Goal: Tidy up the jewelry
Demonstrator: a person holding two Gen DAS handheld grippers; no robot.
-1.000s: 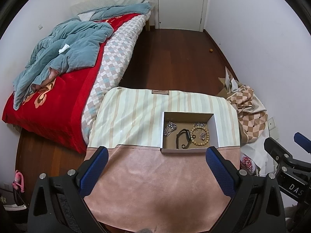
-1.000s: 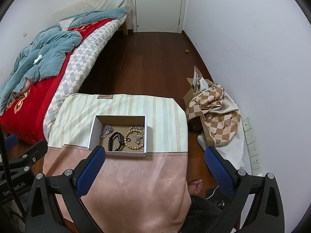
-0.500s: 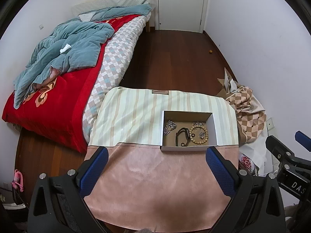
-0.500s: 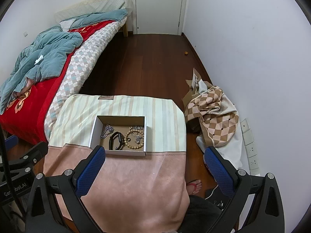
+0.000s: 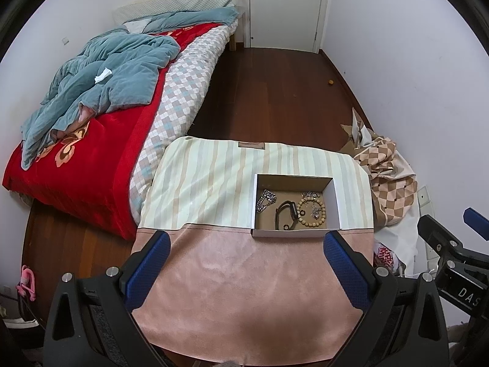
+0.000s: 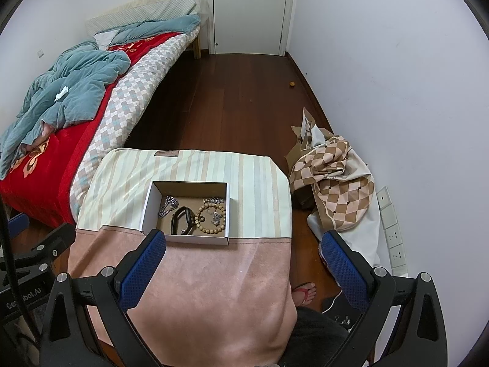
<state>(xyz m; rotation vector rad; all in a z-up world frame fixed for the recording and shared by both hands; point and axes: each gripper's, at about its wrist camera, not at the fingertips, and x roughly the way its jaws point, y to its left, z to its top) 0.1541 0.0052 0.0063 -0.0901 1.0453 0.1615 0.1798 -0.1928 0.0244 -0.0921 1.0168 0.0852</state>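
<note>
A white cardboard box (image 5: 333,201) (image 6: 147,206) with a brown floor stands on a cloth-covered table (image 5: 244,290) (image 6: 214,290). In it lie a silver chain (image 5: 265,200) (image 6: 167,205), a black watch (image 5: 286,214) (image 6: 182,220), a wooden bead bracelet (image 5: 311,212) (image 6: 211,217) and small silver pieces inside the bracelet. My left gripper (image 5: 246,266) is open and empty, high above the table's near part. My right gripper (image 6: 243,263) is open and empty, also high above the table, right of the box.
A bed (image 5: 101,140) with red and teal covers lies left of the table. Checked cloth and bags (image 6: 336,180) are piled against the right wall. Dark wood floor runs to a white door (image 6: 250,9). A sandalled foot (image 6: 304,293) shows below the table's right edge.
Both grippers have drawn back and up a little, so the table and box look slightly smaller and farther. Nothing in the box has moved.
</note>
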